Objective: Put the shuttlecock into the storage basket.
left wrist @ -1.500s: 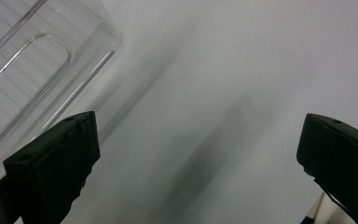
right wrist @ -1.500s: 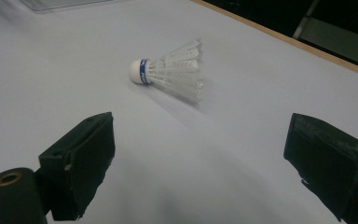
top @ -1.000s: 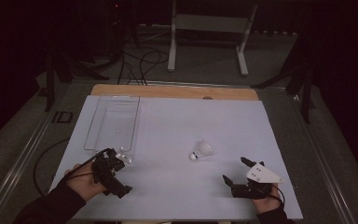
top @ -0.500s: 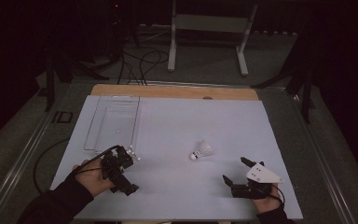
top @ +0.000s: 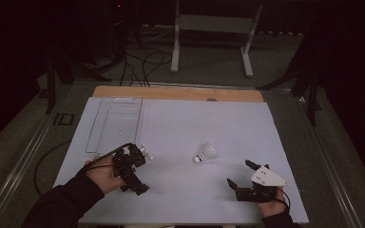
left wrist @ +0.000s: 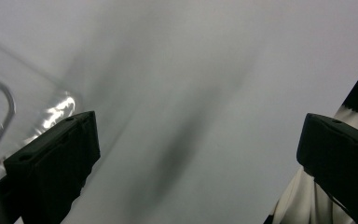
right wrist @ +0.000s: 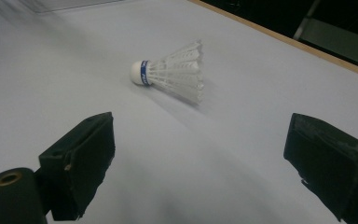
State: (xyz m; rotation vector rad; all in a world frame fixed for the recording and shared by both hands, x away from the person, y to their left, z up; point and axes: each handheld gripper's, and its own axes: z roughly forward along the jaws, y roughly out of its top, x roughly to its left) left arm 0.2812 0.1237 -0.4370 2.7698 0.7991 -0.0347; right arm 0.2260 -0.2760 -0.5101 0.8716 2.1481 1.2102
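Your surface [top: 180, 128] looks like matt, smooth pale sheet, with a bare wood strip [top: 176, 93] along its far edge. The tray [top: 116, 124] at far left is clear, glossy plastic that catches glints. The shuttlecock [top: 205, 153] near the middle has white feathers, a smooth white cap and a blue band. Both grippers' jaws look like matt black plastic, the right ones slightly rough-edged.

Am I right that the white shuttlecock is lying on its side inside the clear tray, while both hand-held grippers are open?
Not quite. The high view shows the shuttlecock lying on its side on the bare white table, well right of the clear tray. The left hand-held gripper and right hand-held gripper are indeed open.
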